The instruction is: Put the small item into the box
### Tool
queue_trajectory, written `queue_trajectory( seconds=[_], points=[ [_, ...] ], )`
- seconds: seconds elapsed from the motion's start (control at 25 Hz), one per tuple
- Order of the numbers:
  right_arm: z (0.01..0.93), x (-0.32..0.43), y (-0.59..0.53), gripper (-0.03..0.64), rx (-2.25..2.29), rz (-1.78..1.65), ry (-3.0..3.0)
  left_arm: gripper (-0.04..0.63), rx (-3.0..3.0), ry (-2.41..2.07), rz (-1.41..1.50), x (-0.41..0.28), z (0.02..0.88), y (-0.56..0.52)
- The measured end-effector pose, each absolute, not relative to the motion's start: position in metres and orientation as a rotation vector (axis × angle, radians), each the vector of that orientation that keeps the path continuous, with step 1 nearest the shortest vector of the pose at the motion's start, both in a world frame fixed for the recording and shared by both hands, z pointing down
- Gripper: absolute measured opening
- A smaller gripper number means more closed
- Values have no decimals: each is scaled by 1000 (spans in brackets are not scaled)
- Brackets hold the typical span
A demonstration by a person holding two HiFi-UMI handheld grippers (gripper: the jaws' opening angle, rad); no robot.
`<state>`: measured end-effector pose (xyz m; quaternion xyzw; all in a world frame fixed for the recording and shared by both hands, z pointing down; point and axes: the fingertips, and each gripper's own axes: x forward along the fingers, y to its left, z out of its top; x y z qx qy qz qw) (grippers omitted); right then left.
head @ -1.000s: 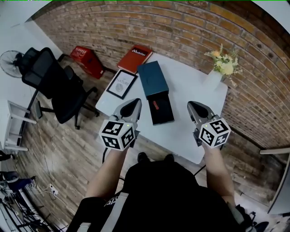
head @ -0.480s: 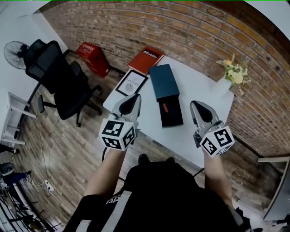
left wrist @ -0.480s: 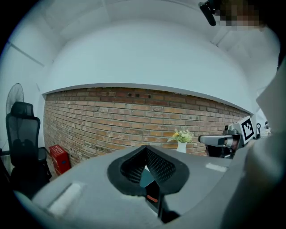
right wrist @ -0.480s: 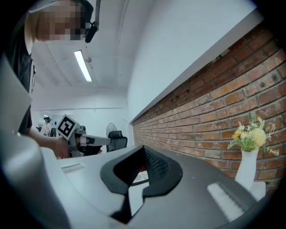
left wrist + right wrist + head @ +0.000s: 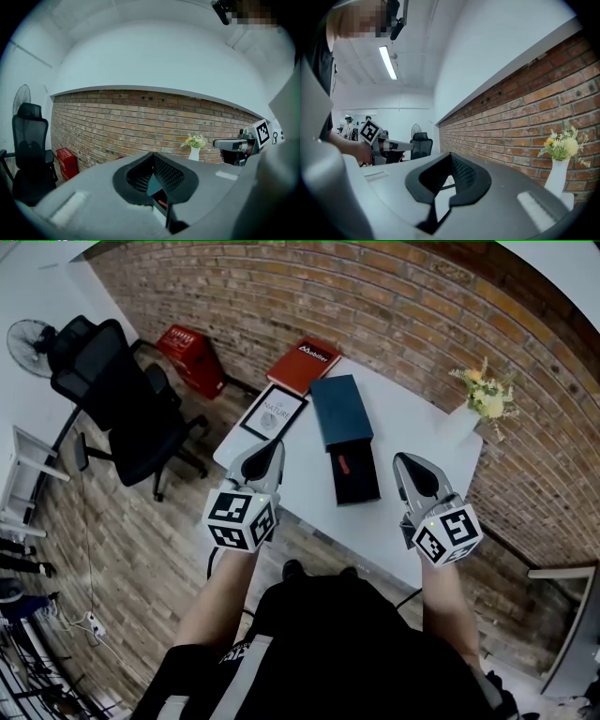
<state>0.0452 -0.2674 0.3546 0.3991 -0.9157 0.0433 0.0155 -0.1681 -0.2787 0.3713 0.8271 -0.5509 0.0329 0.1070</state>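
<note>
On the white table (image 5: pixel 417 432) lies a black open box tray (image 5: pixel 356 474), and a small red item (image 5: pixel 344 465) rests on its far half. A dark teal lid (image 5: pixel 340 409) lies just beyond the tray. My left gripper (image 5: pixel 265 454) hovers over the table's near left edge, left of the tray, shut and empty. To the right of the tray my right gripper (image 5: pixel 413 466) hangs above the table, also shut and empty. In the left gripper view the shut gripper (image 5: pixel 153 154) points at the tray, with the red item (image 5: pixel 161 203) showing below it. The right gripper view shows its shut gripper (image 5: pixel 451 154).
A white vase of flowers (image 5: pixel 472 407) stands at the table's far right corner. A red book (image 5: pixel 303 362) and a framed print (image 5: pixel 272 413) lie at the far left. A black office chair (image 5: pixel 112 399), a red crate (image 5: pixel 192 357) and a fan (image 5: pixel 26 343) stand on the floor to the left.
The head view has shifted a little, so the table sits slightly further right in the picture. Both grippers stay shut over the near table edge. The box and red item have not moved.
</note>
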Motion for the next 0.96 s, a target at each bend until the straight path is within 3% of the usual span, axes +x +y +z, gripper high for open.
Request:
queue_trajectory(
  seconds=[0.96],
  points=[
    [371, 50, -273, -2, 1240, 194, -2813, 8, 2447, -1577, 120, -156, 379, -281]
  ],
)
